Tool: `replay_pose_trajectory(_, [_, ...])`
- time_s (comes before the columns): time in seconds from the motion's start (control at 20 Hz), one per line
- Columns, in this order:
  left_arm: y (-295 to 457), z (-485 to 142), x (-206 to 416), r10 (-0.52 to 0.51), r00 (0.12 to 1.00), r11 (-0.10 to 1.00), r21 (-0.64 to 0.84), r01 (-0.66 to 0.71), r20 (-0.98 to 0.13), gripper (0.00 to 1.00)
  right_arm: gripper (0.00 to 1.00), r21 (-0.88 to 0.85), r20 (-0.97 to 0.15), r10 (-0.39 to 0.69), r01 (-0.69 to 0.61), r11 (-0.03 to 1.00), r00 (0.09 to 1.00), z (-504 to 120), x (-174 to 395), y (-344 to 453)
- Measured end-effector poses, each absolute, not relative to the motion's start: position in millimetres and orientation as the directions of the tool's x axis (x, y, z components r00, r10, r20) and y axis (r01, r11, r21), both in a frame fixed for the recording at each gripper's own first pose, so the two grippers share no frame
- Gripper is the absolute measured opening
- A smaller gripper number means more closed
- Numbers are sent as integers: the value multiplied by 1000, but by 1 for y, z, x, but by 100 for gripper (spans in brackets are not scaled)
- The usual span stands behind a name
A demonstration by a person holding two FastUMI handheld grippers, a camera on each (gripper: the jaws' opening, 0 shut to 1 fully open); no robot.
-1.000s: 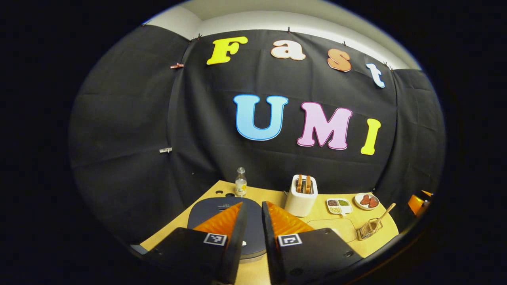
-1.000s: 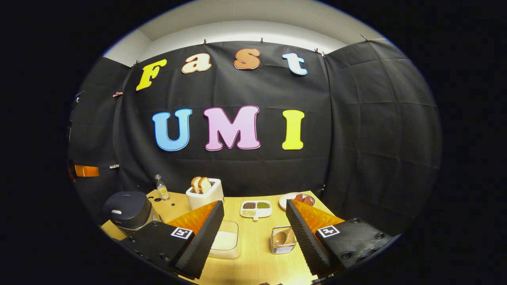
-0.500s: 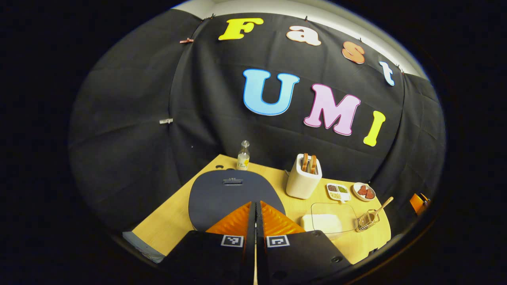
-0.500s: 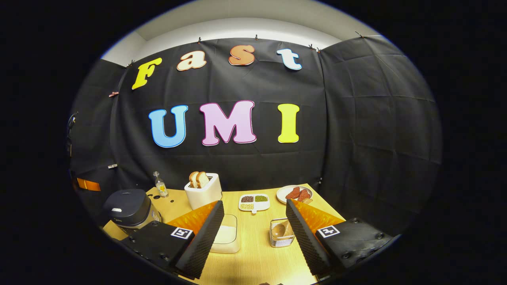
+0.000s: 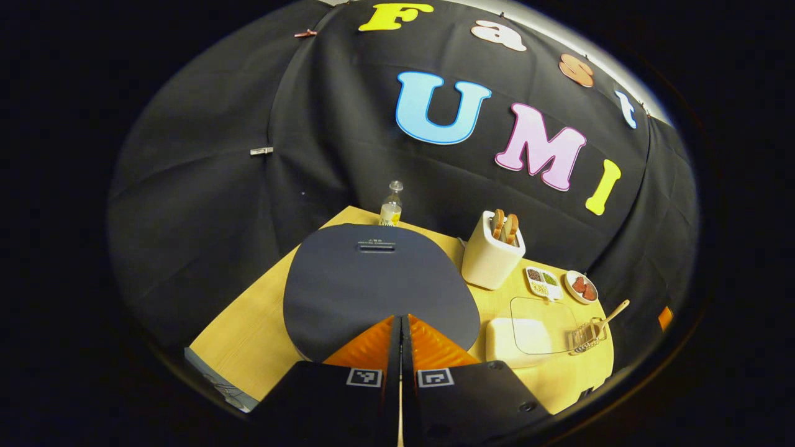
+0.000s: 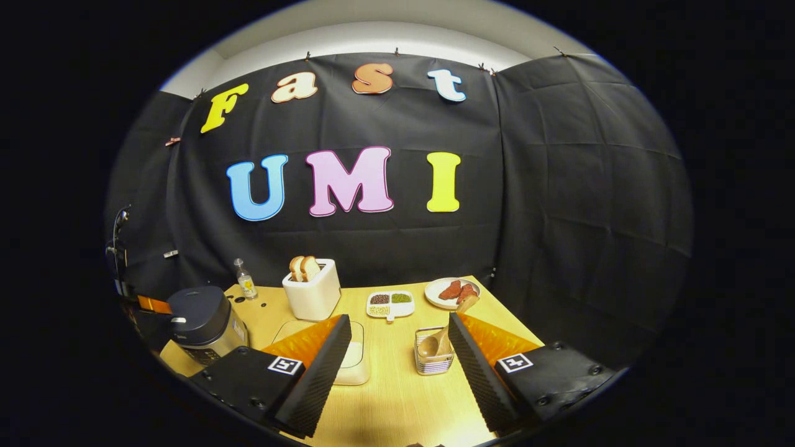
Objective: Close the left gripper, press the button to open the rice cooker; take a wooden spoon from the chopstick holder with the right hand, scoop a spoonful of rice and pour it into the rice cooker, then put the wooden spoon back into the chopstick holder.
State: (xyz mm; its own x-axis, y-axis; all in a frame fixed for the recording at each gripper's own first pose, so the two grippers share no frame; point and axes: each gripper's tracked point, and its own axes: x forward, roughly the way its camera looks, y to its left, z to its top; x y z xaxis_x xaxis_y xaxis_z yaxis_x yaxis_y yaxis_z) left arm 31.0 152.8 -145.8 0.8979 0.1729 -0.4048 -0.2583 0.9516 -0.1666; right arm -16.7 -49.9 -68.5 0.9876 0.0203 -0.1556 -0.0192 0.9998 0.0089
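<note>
Dark rice cooker [image 5: 379,282] lid beneath the clenched left gripper [image 5: 400,323]; pressing off the near-edge button risks leaving it latched, while the right gripper [image 6: 397,338] waits released.

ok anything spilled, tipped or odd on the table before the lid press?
Nothing stands out. Rice cooker lid down, bottle and toaster upright, wooden spoon in the chopstick holder, no spills on the table. Left gripper shut over the lid.

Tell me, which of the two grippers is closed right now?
The left gripper is closed: its two fingers meet with no gap, right over the rice cooker lid. The right gripper is wide open, its fingers well apart, with the wire chopstick holder between them.
</note>
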Motion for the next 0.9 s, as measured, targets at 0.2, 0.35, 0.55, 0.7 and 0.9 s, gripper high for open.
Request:
replay_pose_trajectory(0.2, [149, -156, 39, 149, 893, 950, -190, -248, -424, 7, 98, 6, -168, 11, -10, 1000, 986, -73, -17, -56])
replay_pose_trajectory(0.35, [147, -162, 38, 145, 887, 955, -172, -241, -438, 7, 98, 4, -172, 13, -12, 1000, 985, -74, -14, -57])
replay_pose_trajectory(0.55, [148, -166, 37, 141, 885, 961, -154, -230, -443, 8, 98, 3, -185, 20, -20, 1000, 982, -80, -12, -58])
replay_pose_trajectory(0.7, [149, -165, 37, 146, 876, 957, -160, -243, -459, 8, 98, 1, -193, 37, -37, 999, 980, -86, -10, -56])
replay_pose_trajectory(0.9, [149, -170, 38, 151, 861, 944, -187, -270, -486, 8, 98, -3, -204, 58, -60, 998, 977, -96, -4, -58])
